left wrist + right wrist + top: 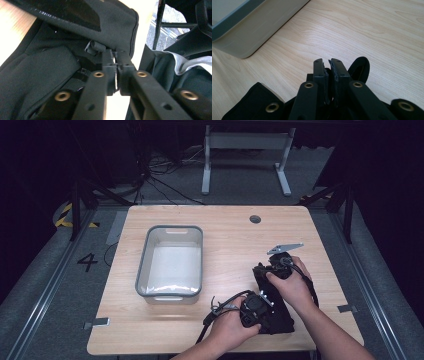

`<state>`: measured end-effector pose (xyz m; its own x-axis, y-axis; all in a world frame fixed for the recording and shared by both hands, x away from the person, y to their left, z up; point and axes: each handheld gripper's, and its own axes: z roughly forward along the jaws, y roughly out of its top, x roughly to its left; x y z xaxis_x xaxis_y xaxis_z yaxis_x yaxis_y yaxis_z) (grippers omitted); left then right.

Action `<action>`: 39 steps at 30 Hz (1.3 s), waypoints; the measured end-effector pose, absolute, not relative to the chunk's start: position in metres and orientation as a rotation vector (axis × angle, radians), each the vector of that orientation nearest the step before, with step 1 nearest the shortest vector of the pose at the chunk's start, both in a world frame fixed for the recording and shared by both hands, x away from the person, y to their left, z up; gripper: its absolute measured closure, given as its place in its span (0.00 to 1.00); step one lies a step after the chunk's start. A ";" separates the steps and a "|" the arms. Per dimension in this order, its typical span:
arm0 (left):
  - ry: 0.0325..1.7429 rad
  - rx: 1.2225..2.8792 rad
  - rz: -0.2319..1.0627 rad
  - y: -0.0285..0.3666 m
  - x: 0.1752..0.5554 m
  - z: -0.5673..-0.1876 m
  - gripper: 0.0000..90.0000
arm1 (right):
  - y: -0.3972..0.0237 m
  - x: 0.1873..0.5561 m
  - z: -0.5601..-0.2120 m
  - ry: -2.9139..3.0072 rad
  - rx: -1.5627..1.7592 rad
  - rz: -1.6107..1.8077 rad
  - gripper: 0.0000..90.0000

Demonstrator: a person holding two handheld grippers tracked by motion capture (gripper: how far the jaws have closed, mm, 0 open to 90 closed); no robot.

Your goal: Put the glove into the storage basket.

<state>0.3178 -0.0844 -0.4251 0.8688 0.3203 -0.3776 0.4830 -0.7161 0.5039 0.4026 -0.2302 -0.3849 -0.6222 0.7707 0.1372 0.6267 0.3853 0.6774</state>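
A black fabric bag [278, 318] lies at the table's front right, between both hands. My left gripper [265, 304] comes at its near end from the left. In the left gripper view its jaws [115, 55] are pressed together at the bag's [50, 70] zipper, with the small zipper pull [95, 46] sticking out from the tips. My right gripper [261, 270] sits at the bag's far end. Its jaws [326, 61] are shut with black fabric [249, 100] pinched between the pads, and a fabric loop [362, 65] stands just right of them.
A grey plastic bin [142, 260], hollow and white inside, stands left of centre on the wooden table [230, 235]; its corner [249, 32] is ahead of the right gripper. A round hole [255, 219] is near the table's far edge. Beyond the table stand a desk frame [245, 155] and cables.
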 end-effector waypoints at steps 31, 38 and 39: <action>0.682 2.322 -0.501 -0.094 0.325 -0.437 0.68 | -0.235 0.399 -0.377 2.398 1.252 1.074 0.93; 0.690 2.312 -0.475 -0.091 0.323 -0.434 0.95 | -0.236 0.398 -0.376 2.400 1.251 1.071 0.93; 0.686 2.315 -0.467 -0.091 0.322 -0.433 0.96 | -0.236 0.398 -0.376 2.398 1.252 1.071 0.93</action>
